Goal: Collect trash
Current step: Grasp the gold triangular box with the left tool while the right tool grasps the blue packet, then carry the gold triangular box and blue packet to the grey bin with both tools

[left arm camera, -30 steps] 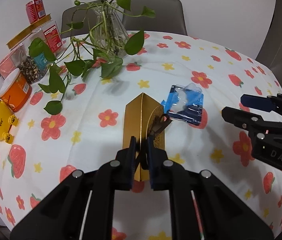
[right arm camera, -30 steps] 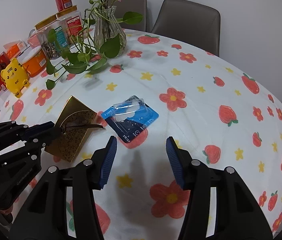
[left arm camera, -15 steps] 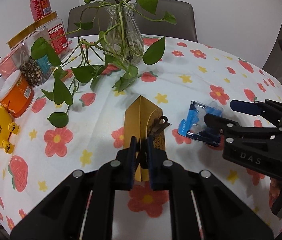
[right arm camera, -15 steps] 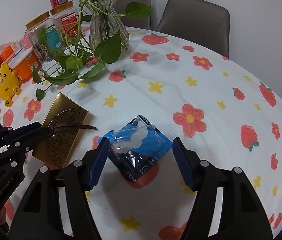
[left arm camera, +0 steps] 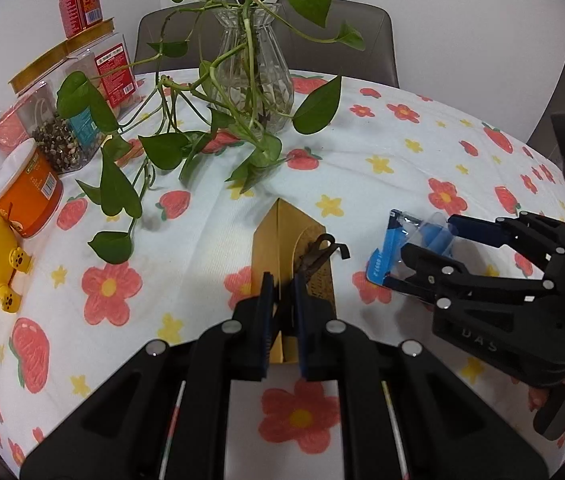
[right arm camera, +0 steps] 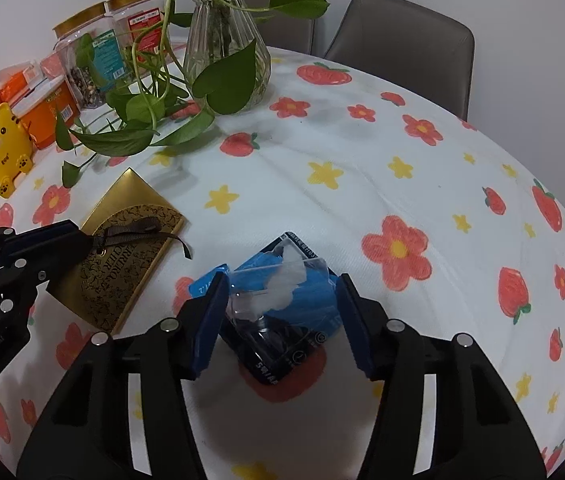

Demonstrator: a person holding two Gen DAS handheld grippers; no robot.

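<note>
Left gripper (left arm camera: 282, 300) clamped nearly shut on the gold box (right arm camera: 130, 252), near the table's (right arm camera: 362, 208) middle. Right gripper (right arm camera: 278, 320) half open, jaws just closing around the blue blister pack (right arm camera: 282, 304) beside the box; pads at its sides, firm grip not evident. Risk: crinkly clear plastic buckles or squirts out under squeeze; the box could slip from its thin edge pinch when lifted.

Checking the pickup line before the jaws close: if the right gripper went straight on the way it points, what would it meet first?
The blue plastic package. It already sits between the right gripper's jaws, which have just been closing around it; right beneath lies the tablecloth. Whether the pads already touch it is unclear.
</note>
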